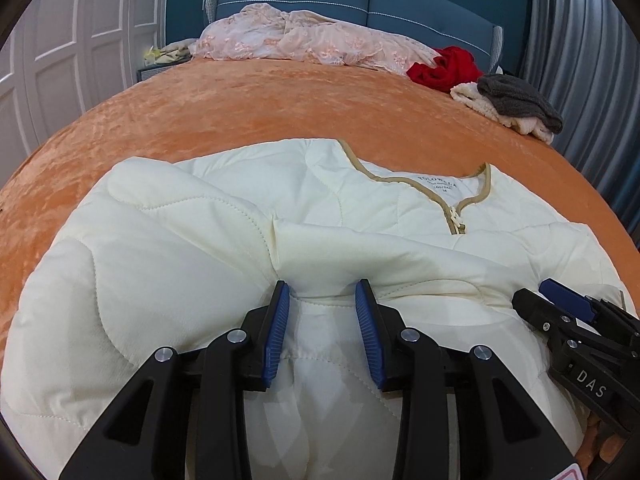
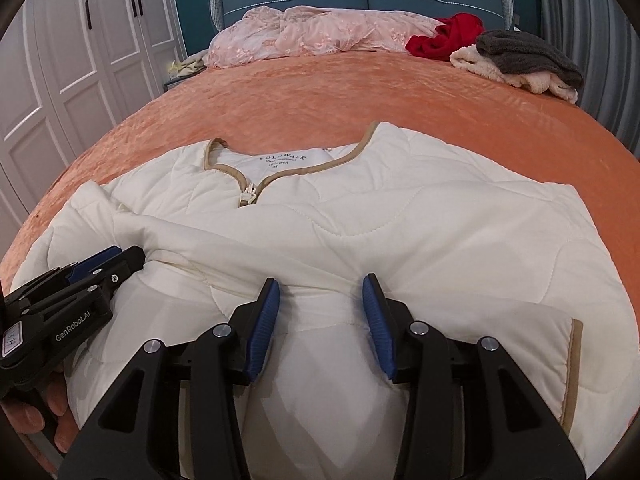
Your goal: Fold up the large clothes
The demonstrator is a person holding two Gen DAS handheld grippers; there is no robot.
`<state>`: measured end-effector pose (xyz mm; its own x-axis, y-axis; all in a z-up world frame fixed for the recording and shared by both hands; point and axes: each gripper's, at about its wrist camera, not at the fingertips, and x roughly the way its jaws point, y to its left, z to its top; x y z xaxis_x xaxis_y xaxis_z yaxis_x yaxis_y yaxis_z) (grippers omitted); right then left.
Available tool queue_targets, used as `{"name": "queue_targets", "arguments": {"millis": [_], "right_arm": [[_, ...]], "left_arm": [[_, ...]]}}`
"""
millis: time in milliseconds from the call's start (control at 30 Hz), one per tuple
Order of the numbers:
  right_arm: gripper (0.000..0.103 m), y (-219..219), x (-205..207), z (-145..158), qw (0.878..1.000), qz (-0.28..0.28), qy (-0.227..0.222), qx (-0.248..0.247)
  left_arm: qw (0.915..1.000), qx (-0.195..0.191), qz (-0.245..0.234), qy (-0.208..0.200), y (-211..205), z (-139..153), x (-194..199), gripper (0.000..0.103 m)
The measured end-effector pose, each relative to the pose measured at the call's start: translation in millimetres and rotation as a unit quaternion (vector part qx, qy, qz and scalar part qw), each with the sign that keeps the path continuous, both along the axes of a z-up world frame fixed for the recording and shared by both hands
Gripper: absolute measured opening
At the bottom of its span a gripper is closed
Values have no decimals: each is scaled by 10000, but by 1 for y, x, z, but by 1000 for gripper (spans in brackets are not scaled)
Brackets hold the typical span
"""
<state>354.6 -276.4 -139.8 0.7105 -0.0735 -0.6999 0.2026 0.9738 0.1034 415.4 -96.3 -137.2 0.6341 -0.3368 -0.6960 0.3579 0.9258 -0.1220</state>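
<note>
A cream quilted jacket (image 1: 180, 220) (image 2: 440, 220) with tan trim lies front up on the orange bedspread (image 1: 240, 100) (image 2: 320, 88), collar away from me. Its lower part is folded up over the chest, and a sleeve lies across the fold. My left gripper (image 1: 322, 286) (image 2: 116, 256) is shut on a bunched ridge of the jacket's near edge, the padded cloth bulging between its blue pads (image 1: 280, 320). A little to its right, my right gripper (image 2: 322, 280) (image 1: 560, 300) pinches the same edge in the same way. Both rest low on the garment.
At the head of the bed lie a pink lace quilt (image 1: 300, 36), a red garment (image 1: 444, 68) and a grey and cream pile of clothes (image 1: 516, 100). White wardrobe doors (image 1: 60, 40) stand on the left, a grey curtain (image 1: 580, 40) on the right. A hand (image 2: 36, 408) holds the left gripper.
</note>
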Motion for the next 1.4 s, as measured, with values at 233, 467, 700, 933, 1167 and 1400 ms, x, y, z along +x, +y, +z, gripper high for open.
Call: {"name": "queue_targets", "arguments": {"millis": [233,467,700,933,1167,1400], "right_arm": [[45,3,-6,16,9995,-187,143,-186],[72,-23,-150,81,9977,-381,-37,552],[76,-63,-325,69,9912,-905,679,686],[76,-76,-386,29,9702,-1317,961,1794],[72,-67,-379,6,9483,-1557,777,2654],[10,-58,-377,19,9461,-1391,667,2849]], "left_arm": [[9993,336,125,127,-5,12,-2,38],[9988,-31,167,456,79,68,-97,72],[9890,-236,569,1344,199,65,-187,78],[9662,-950,1082,2138,256,33,-229,78],[9632,-1194,1161,2110,242,30,-236,73],[9730,-938,845,1931,225,49,-249,7]]}}
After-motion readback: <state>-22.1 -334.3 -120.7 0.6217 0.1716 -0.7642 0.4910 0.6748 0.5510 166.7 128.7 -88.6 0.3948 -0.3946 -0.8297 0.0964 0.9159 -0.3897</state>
